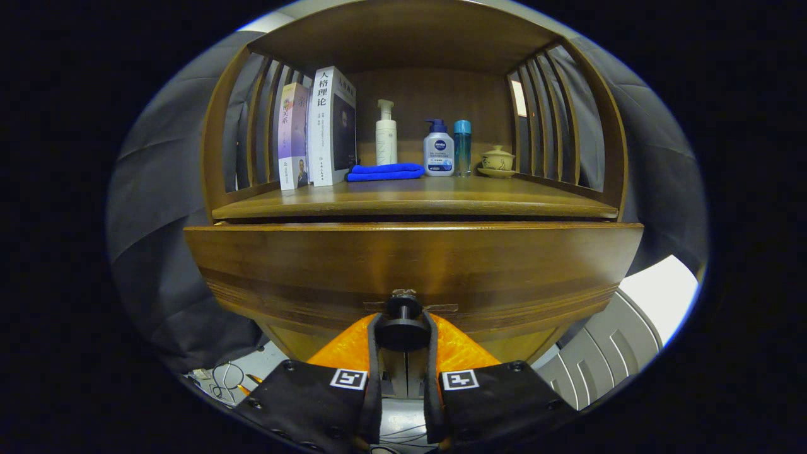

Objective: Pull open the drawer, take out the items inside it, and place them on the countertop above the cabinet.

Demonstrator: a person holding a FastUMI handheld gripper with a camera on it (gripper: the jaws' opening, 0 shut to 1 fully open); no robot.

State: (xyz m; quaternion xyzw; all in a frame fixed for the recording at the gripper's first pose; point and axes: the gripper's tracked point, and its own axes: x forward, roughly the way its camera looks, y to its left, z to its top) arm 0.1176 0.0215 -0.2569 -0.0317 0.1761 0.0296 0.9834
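The tongs [403, 331] are clamped on the black round knob [403, 323] of the brown wooden drawer [413, 265]. Above, the tabletop [416, 198] holds books [318, 129], bottles [439, 150] and a blue cloth [386, 172].

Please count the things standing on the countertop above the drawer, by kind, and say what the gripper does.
Books: 2
Bottles: 3
Blue cloth: 1
Lidded cup on saucer: 1
Total: 7
The gripper is shut on the drawer knob.
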